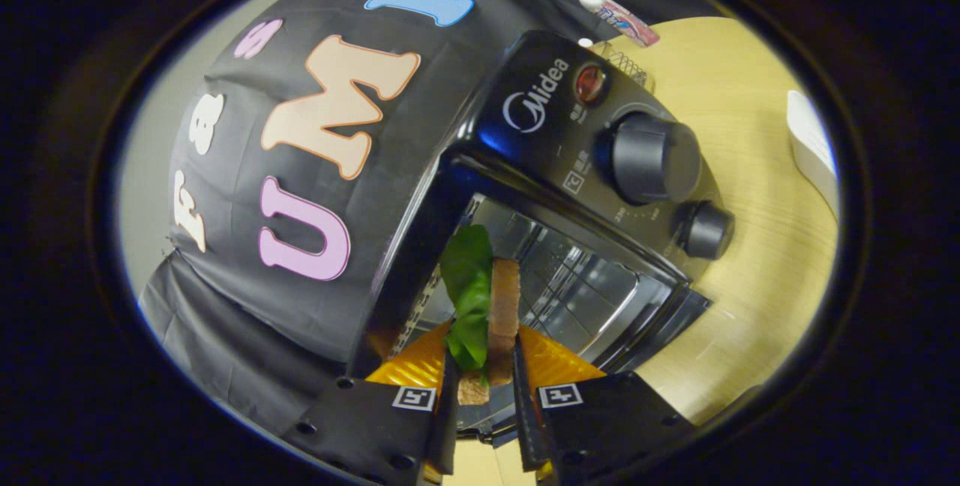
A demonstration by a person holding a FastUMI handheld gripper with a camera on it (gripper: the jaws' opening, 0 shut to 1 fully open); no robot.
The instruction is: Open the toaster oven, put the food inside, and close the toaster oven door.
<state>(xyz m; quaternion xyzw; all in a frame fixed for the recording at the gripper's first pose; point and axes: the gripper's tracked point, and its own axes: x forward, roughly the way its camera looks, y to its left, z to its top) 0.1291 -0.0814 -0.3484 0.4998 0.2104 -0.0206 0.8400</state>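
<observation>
At lower centre of the frame, my gripper pinching a sandwich at the open Midea oven, knobs upper right, wooden table beyond.

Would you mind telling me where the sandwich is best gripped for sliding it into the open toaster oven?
As now: the tongs pinch the sandwich across its flat faces at the near end, so bread and lettuce stay stacked and its far end leads into the toaster oven.

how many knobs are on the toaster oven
2: a big knob below the red light, and a small knob beyond it, near the open door's corner.
</observation>
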